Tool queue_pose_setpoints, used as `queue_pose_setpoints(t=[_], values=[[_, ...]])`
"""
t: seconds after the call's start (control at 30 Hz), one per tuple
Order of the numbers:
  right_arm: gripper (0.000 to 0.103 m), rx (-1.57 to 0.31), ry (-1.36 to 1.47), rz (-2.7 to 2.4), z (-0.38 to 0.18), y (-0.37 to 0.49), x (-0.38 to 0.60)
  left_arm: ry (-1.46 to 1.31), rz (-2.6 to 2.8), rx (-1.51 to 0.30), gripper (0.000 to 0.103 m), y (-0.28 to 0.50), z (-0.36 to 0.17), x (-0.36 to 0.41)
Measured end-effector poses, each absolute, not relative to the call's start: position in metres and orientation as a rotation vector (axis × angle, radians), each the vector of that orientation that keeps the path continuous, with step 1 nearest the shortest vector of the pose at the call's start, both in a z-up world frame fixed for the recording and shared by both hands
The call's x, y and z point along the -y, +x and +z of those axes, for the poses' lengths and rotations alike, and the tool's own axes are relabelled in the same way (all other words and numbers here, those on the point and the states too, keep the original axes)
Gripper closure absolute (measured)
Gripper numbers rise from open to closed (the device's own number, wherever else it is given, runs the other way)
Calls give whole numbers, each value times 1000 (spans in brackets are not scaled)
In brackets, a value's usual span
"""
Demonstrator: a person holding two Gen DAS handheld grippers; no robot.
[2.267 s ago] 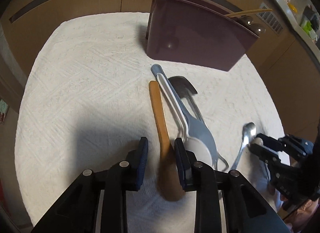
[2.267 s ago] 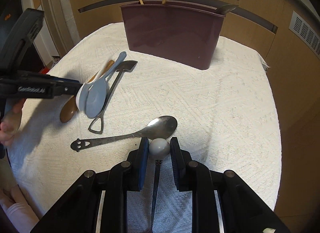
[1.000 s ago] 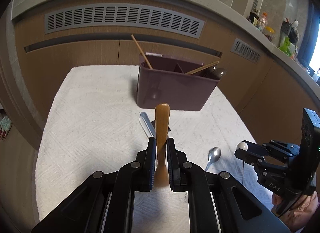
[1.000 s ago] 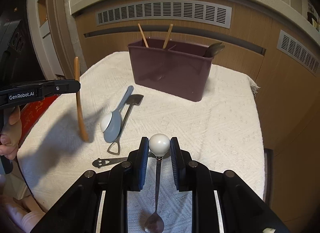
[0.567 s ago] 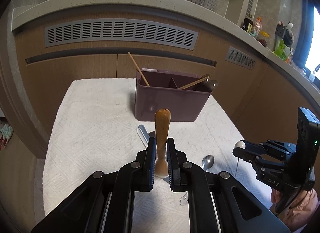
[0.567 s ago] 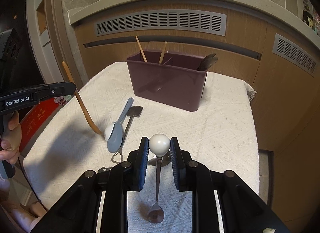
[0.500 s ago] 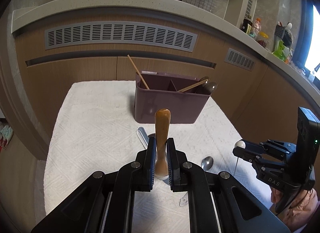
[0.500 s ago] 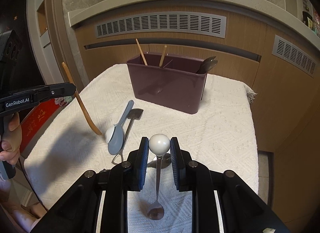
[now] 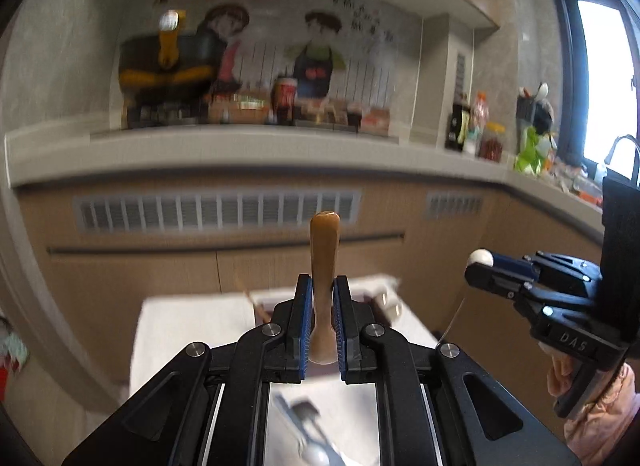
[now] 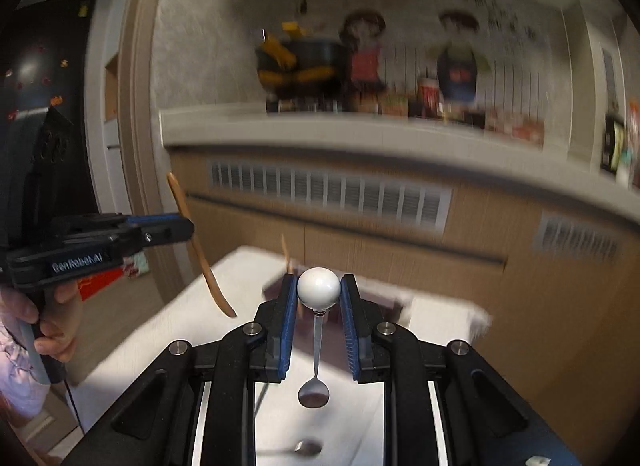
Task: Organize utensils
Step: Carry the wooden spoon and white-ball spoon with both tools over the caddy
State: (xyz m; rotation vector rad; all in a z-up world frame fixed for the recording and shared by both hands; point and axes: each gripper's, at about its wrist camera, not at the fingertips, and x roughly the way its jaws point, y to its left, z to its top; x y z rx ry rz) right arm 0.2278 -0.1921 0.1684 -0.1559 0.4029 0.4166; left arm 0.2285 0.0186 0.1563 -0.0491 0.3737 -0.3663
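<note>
Above the dark maroon plastic utensil caddy (image 10: pixel 280 286), the left gripper (image 9: pixel 322 330) clamped a long wooden spoon (image 9: pixel 323 266); the right gripper (image 10: pixel 319 330) pinched a white ball-topped metal spoon (image 10: pixel 318 294). Neither was stowed; other utensils (image 9: pixel 308 438) lay on the white-clothed tabletop (image 9: pixel 192 330).
</note>
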Motion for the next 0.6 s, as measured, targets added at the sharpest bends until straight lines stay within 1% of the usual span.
queue_pose_setpoints(t=[0.1,0.23,0.43,0.6], values=[[84,-341,-170,379,195,253,189,-53,-371,-330,92,253,176,-18],[84,-333,-174,335,192,287,185,-66,-360,-338,92,295,170,-17],[84,-478,-134,340,140,337,188,-100,-363,-479,92,350,124,-10],[84,-616,-125,342,85,363,185,-122,-371,-598,92,372,78,-3]])
